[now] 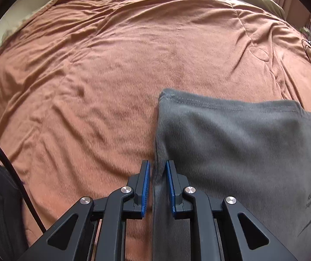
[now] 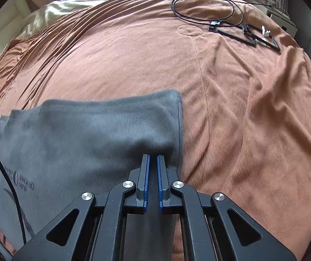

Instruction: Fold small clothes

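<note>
- A grey garment (image 1: 231,143) lies on a bed covered by a rust-orange blanket (image 1: 103,69), with its far hemmed edge spread flat and its near part drawn up toward the two tools.
- The left tool (image 1: 157,174) points steeply down at the garment's left side edge. A bunched ridge of grey cloth runs up between its blue pads (image 1: 147,184), which stand a narrow way apart; whether they actually pinch the fabric cannot be told.
- The right tool (image 2: 153,167) points down at the garment's right side edge. Its blue pads (image 2: 160,182) are drawn almost together, with a thin fold of the grey cloth (image 2: 85,141) nipped between them.
- Dark printed lettering (image 2: 24,179) and a curved dark mark show on the near part of the garment, between the two tools.
- Farther off on the blanket, well apart from the garment, lie a looped black cable (image 2: 205,6) and some black frame pieces (image 2: 244,35).
- A pale cream sheet (image 2: 53,10) shows beyond the blanket's far edge.
</note>
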The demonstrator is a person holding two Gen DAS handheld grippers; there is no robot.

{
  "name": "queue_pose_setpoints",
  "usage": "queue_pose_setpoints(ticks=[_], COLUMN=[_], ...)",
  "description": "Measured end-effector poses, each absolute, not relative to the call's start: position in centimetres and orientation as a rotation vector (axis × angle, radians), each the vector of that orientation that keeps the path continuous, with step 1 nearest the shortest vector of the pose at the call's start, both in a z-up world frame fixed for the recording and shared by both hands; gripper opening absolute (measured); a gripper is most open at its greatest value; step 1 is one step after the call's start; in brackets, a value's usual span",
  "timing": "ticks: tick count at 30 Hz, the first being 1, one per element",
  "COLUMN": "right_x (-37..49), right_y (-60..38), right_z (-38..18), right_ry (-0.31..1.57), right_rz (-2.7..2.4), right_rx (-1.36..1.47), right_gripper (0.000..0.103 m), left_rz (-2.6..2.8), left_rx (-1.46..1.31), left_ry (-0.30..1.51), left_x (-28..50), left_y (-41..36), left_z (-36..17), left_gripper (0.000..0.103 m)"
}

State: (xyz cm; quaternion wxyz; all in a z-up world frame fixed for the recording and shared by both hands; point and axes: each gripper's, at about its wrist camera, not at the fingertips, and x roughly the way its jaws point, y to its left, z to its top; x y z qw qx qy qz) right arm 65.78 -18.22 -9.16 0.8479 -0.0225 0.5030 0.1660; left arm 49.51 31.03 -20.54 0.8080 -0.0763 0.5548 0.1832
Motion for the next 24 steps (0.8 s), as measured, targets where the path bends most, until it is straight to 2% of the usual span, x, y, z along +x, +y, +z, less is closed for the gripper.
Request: queue_pose_setpoints(ticks=[9, 15, 24], right_x=[68.1, 66.1, 61.8], right_y=[-17.2, -17.9, -20.5], right_z=[-9.6, -7.9, -5.5], right_ry=[1.065, 1.045, 1.071], right_rz=[0.250, 0.286, 0.364], right_rx=[-0.039, -0.038, 0.038], right_gripper=[0.001, 0.006, 0.006], left_rz=[0.445, 0.421, 0.358], left_rx=[-0.177, -0.176, -0.213], left_ry=[1.191, 1.144, 1.139], left_x=[51.7, 49.7, 45.7], left_y=[32.2, 31.6, 29.5], left_z=[-20.1, -17.5, -15.5], left_gripper=[0.017, 0.017, 0.017])
